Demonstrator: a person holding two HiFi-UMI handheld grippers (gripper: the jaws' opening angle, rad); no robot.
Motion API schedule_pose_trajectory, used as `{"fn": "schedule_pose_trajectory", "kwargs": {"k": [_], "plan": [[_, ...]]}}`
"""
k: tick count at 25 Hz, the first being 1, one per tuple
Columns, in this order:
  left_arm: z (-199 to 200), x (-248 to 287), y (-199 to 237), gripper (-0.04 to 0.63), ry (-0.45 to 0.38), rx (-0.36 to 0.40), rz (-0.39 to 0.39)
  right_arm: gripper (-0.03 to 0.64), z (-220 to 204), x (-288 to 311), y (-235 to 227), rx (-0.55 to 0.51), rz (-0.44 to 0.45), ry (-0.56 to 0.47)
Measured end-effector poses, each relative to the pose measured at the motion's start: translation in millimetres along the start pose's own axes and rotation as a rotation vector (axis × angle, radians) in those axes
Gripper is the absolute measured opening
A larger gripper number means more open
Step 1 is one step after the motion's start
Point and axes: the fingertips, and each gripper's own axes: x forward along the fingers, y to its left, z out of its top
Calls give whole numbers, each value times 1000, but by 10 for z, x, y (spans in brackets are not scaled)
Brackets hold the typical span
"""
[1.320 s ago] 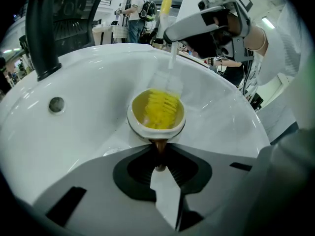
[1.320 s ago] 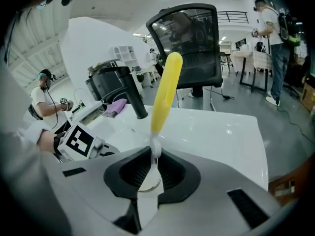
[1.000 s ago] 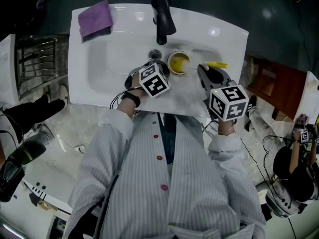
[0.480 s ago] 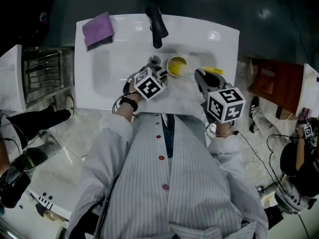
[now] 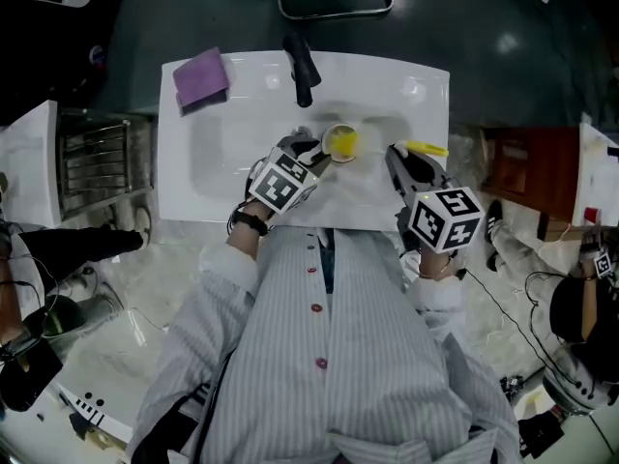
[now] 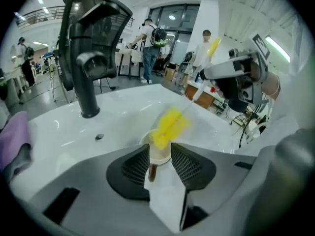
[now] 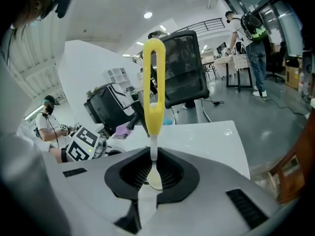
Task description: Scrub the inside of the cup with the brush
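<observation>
Behind cup (image 5: 340, 143): black tap (image 5: 301, 66) | left corner of basin (image 5: 222, 158): purple cloth (image 5: 201, 80)

We found no legible writing, brand name or number on any surface. The only signs we recorded were black-and-white square coded markers. One set stood on the left cube (image 5: 280, 184), carried by the left gripper (image 5: 317, 153). Another stood on the right cube (image 5: 445, 218), carried by the right gripper (image 5: 401, 158). These patterns bore no letters or digits
</observation>
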Motion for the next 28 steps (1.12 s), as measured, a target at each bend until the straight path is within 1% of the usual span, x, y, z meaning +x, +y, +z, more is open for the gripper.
{"fn": "schedule_pose_trajectory", "kwargs": {"k": [3, 6, 10, 13, 15, 17, 23, 28], "plan": [[325, -199, -8, 144, -110, -49, 5, 55, 134, -88, 32, -8, -6, -40], [654, -414, -73, 139, -224, -100, -16, 55, 292, -163, 90, -25, -4, -75], [1061, -723, -159, 82, -382, -184, -51, 55, 483, -244, 191, -50, 6, -120], [1273, -931, -203, 50, -472, -232, -84, 55, 602, -280, 280, -70, 15, -152], [1383, -1038, -255, 32, -502, -237, -110, 55, 673, -318, 331, -82, 21, -169], [1478, -1122, -312, 24, -519, -220, -126, 55, 741, -364, 367, -95, 26, -183], [1676, -1332, -406, 12, -559, -174, -117, 55, 899, -502, 437, -118, 30, -231], [1730, -1391, -453, 9, -563, -145, -117, 55, 982, -569, 501, -132, 37, -262]]}}
